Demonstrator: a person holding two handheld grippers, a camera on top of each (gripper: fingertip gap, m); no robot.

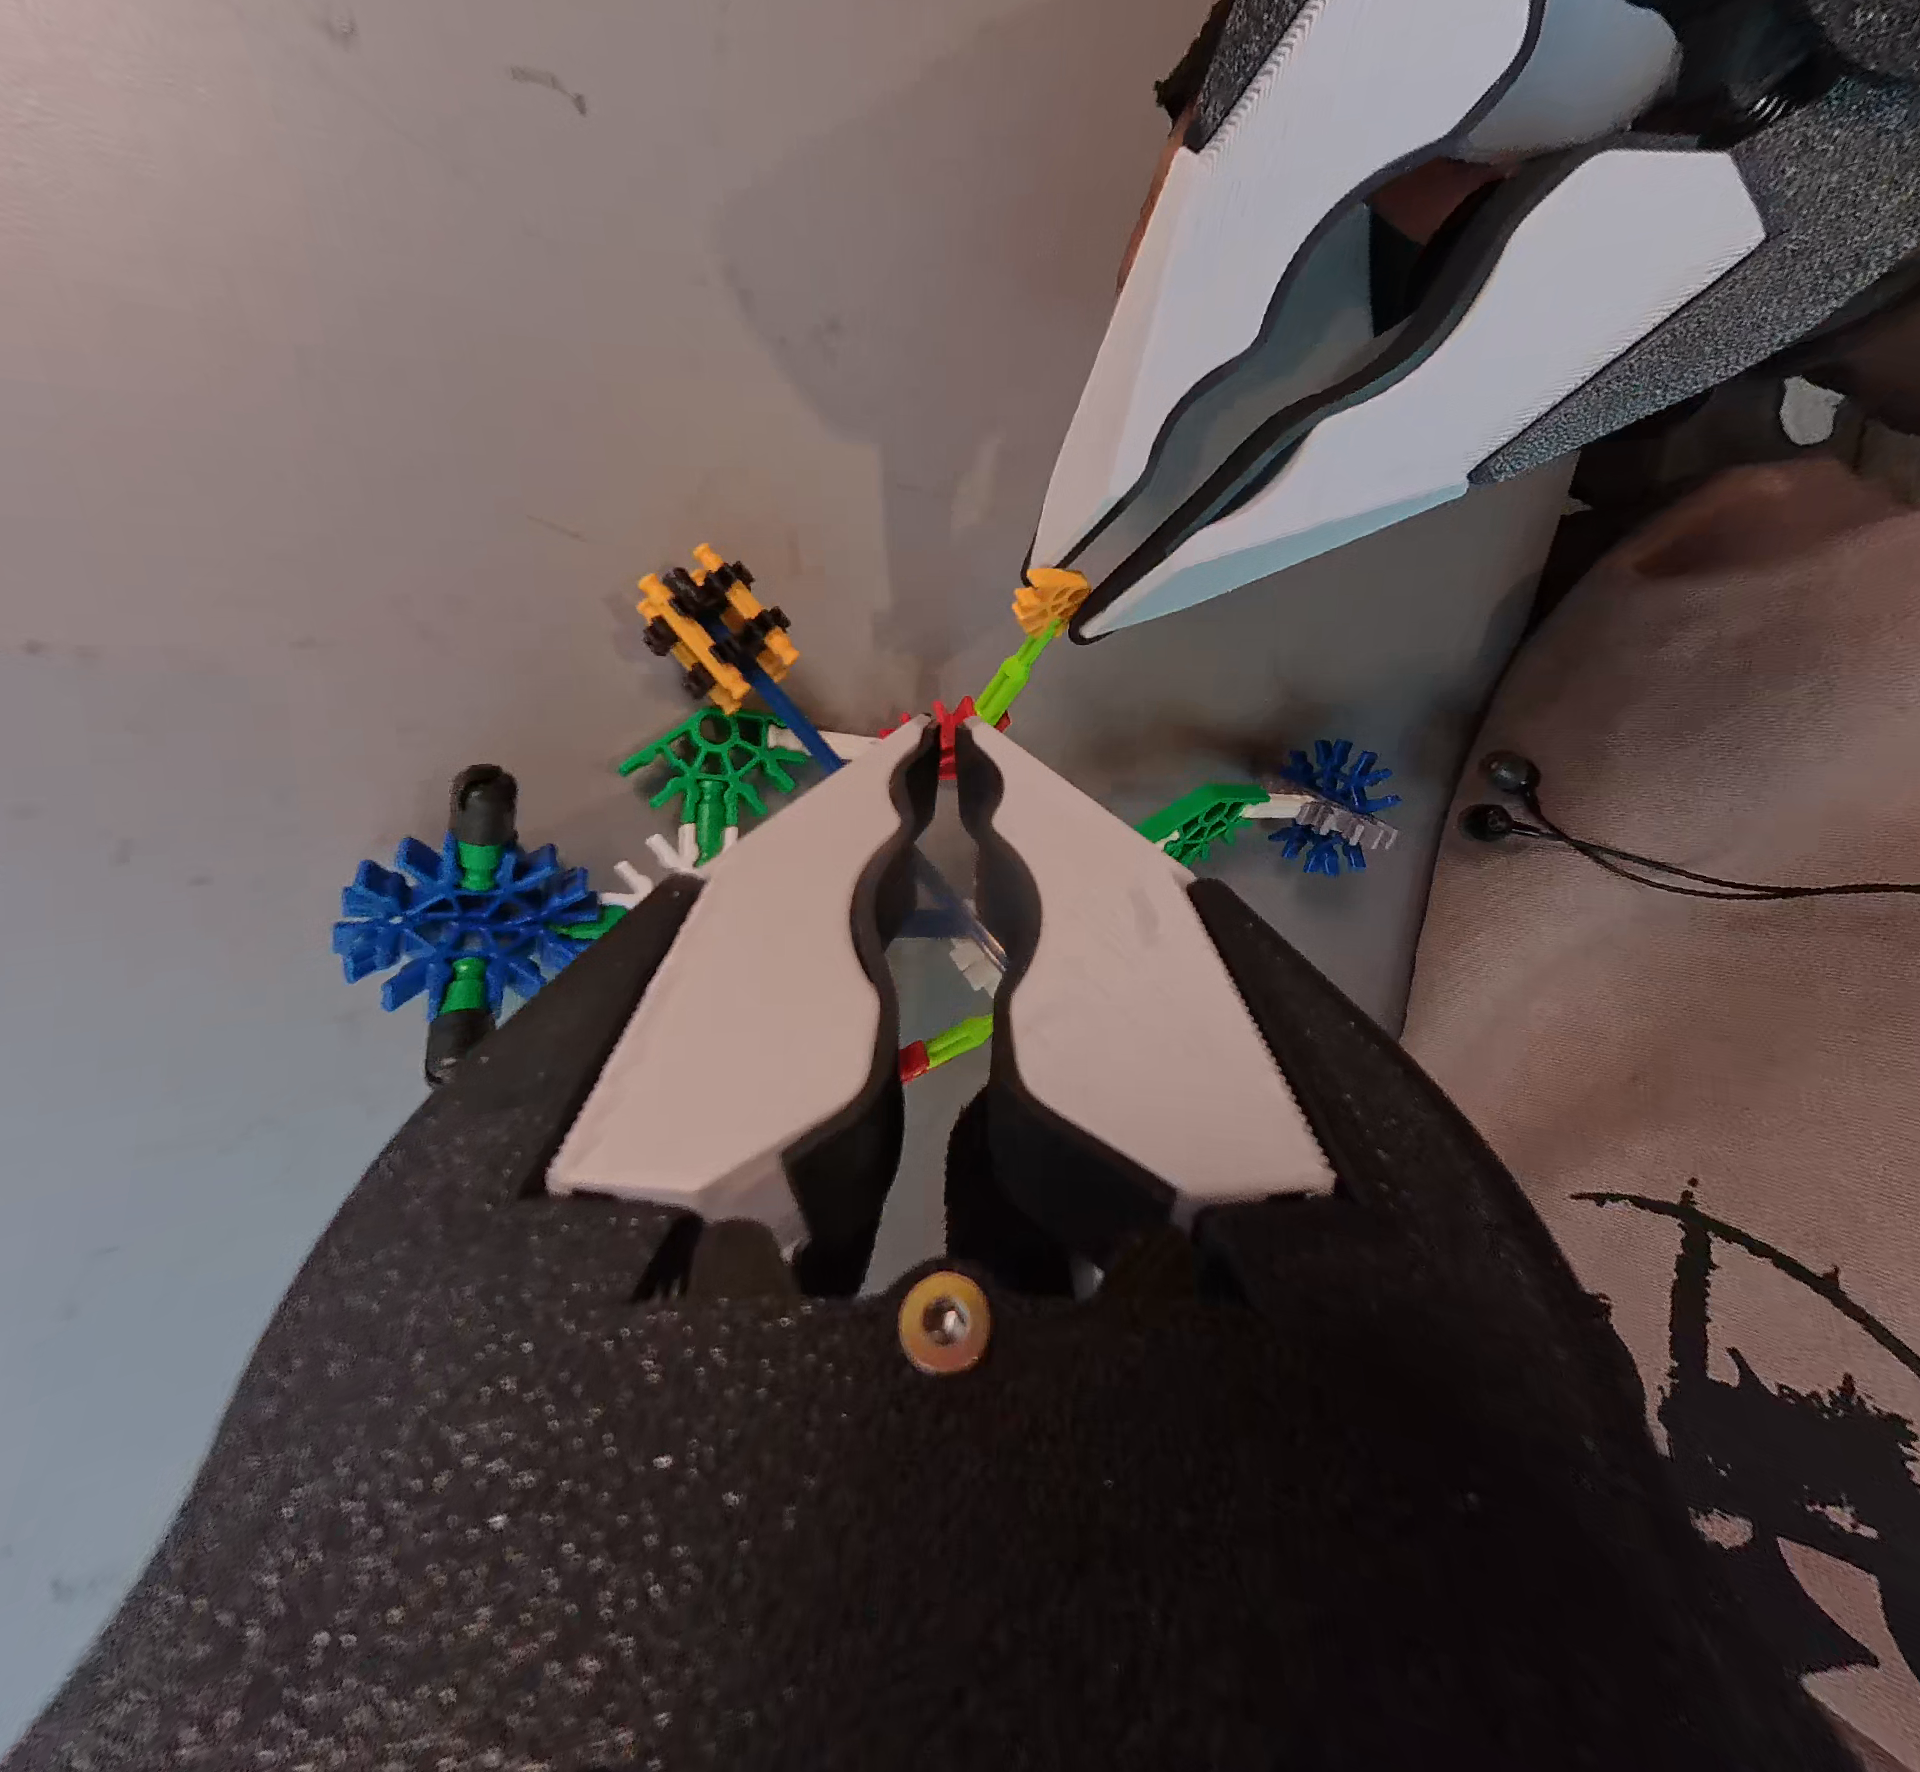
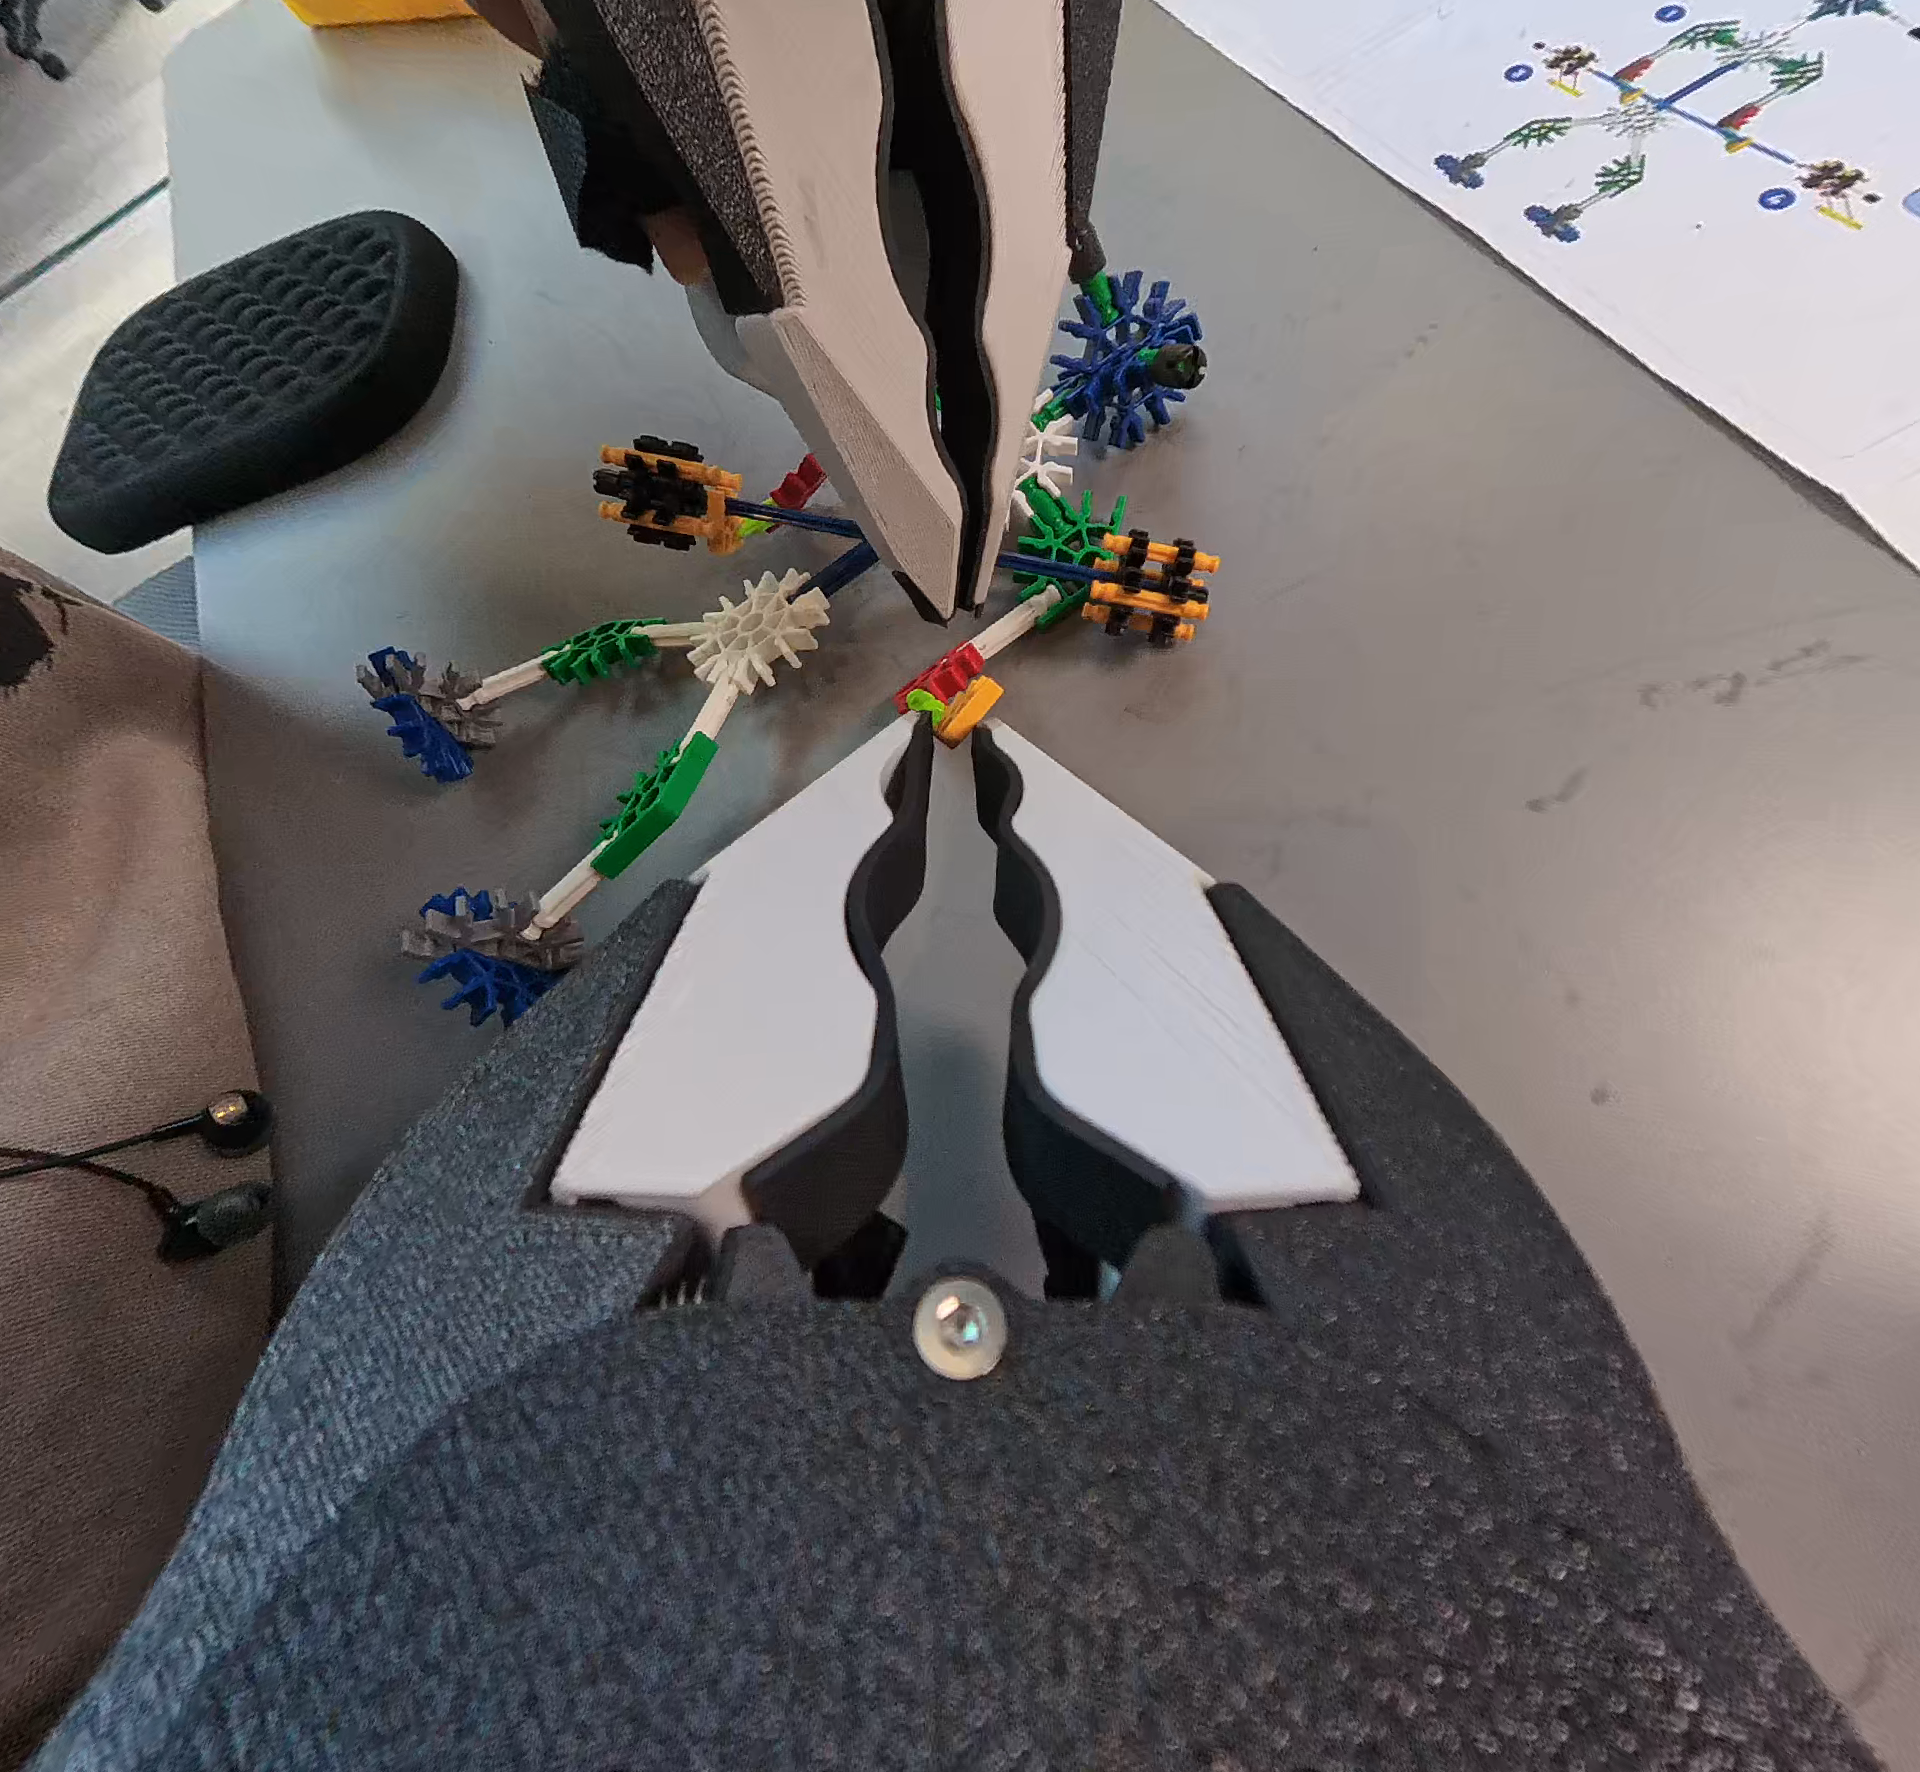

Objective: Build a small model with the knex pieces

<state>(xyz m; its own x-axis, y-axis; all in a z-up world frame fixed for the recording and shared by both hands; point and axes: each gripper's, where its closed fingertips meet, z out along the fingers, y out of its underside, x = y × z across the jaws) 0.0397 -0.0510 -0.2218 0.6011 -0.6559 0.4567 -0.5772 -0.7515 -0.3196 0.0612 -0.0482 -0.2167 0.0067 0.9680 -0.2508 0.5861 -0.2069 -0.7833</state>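
Your left gripper (image 1: 943, 735) pinched tight on the red connector (image 1: 951, 720) of the rod-and-connector toy figure (image 2: 727, 642) lying on the grey table (image 2: 1455, 683), short green rod (image 1: 1013, 673) between, your right gripper (image 2: 948, 730) clamped on the orange connector (image 2: 968, 706), instruction sheet (image 2: 1558, 60) far right.

Two hand-held grippers (image 2: 951, 735) (image 2: 961, 605), one toy figure (image 2: 758, 626), perhaps two earbuds (image 2: 234, 1122).
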